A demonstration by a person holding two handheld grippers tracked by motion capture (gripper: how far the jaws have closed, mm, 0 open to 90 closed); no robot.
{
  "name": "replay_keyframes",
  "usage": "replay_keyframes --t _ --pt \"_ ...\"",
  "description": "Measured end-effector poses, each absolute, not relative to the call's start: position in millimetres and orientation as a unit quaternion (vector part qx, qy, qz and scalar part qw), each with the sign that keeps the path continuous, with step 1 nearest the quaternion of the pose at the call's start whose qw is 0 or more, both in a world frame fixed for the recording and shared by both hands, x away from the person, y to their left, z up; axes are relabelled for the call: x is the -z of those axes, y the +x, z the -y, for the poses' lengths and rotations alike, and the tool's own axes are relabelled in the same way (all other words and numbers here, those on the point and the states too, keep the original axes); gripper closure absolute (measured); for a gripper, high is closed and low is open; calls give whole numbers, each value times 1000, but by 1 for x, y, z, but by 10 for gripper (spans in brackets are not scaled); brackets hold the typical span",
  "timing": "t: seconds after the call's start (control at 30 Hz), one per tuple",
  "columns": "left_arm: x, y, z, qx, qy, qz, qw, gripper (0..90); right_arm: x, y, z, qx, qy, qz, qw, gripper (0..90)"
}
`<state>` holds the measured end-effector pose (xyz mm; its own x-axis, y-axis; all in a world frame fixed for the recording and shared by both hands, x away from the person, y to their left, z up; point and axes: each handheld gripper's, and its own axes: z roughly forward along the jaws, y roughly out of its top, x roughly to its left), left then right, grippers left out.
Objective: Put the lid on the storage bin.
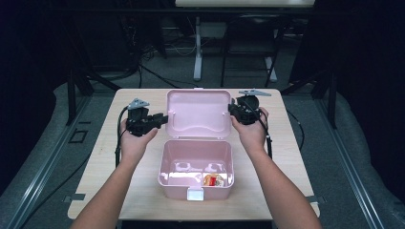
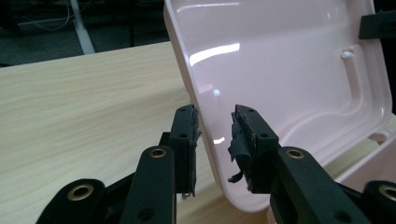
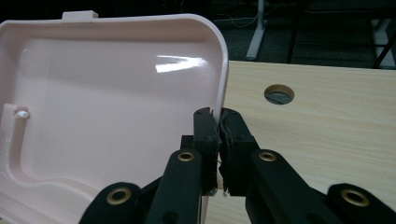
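Observation:
A pink plastic box (image 1: 172,188) stands open on the wooden table (image 1: 107,157), its lid (image 1: 196,113) raised upright behind it. Small red and orange items (image 1: 213,180) lie in the box's front right corner. My left gripper (image 1: 165,118) is at the lid's left edge. In the left gripper view its jaws (image 2: 215,135) straddle the rim of the lid (image 2: 280,70), with a gap showing on the inner side. My right gripper (image 1: 231,112) is at the lid's right edge, and its jaws (image 3: 219,135) are pinched on the rim of the lid (image 3: 107,107).
A white latch (image 1: 195,194) sits on the box's front wall. A round cable hole (image 3: 279,94) is cut in the table behind the lid. Beyond the table's far edge stand desk legs (image 1: 197,52) and loose cables on the floor.

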<state>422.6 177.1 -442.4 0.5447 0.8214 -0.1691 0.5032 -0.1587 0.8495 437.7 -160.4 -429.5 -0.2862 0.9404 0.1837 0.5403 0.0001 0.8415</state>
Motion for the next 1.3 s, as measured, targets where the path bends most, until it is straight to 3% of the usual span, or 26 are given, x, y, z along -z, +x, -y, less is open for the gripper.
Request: replay_keyframes --t 0.87,1.3 --pt "434 461 -159 -181 734 -473 453 725 428 434 161 -445 549 -670 229 861" --pt "435 461 -156 -189 729 -477 453 791 429 434 162 -445 548 -671 226 854"
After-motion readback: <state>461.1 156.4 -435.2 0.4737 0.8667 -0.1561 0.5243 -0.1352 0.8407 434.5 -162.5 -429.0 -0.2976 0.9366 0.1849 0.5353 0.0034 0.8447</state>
